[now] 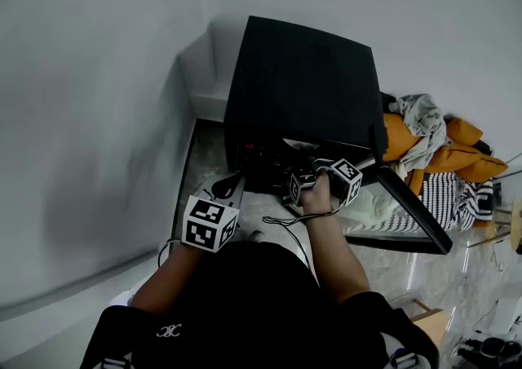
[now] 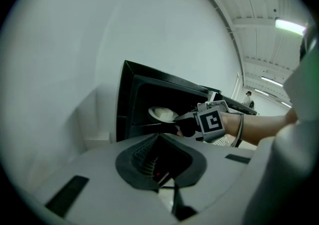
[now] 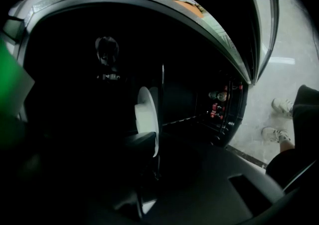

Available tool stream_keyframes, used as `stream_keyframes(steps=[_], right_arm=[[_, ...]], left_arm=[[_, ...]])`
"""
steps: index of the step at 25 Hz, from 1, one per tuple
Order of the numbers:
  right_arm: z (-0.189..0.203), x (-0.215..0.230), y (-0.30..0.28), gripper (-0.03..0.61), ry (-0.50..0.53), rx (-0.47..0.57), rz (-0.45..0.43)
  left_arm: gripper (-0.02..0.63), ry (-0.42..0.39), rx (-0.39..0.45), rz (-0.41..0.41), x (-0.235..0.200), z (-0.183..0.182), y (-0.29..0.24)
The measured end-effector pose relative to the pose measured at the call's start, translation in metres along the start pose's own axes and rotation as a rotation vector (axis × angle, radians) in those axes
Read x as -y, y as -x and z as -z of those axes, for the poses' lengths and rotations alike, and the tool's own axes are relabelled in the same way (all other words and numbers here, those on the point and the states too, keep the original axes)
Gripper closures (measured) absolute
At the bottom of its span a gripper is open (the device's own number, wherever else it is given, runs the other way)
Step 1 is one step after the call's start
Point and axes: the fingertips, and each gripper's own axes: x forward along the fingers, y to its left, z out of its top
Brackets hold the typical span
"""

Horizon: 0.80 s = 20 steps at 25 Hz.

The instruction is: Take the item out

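Observation:
A black oven (image 1: 302, 82) stands on a marble counter with its door (image 1: 412, 208) swung open to the right. Inside it sits a white dish (image 2: 162, 114), which shows edge-on as a pale disc (image 3: 147, 114) in the right gripper view. My right gripper (image 1: 300, 167) reaches into the oven mouth, and its jaws (image 3: 148, 145) are shut on the dish's near rim (image 2: 172, 119). My left gripper (image 1: 231, 189) hangs back at the oven's left front corner, holding nothing (image 2: 159, 164). I cannot make out how its jaws stand.
A white wall closes in on the left and behind. Orange and grey clothes (image 1: 440, 147) and a striped cloth (image 1: 444, 192) lie right of the oven, behind the open door. The control panel with red lights (image 3: 219, 104) is beside the cavity. My shoes (image 3: 279, 107) show below.

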Motion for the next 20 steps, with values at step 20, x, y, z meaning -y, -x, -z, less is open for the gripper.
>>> stream_keyframes(steps=[20], right_arm=[[0.006, -0.014, -0.002, 0.557, 0.042, -0.055, -0.098]], left_arm=[[0.614, -0.002, -0.011, 0.011, 0.002, 0.002, 0.000]])
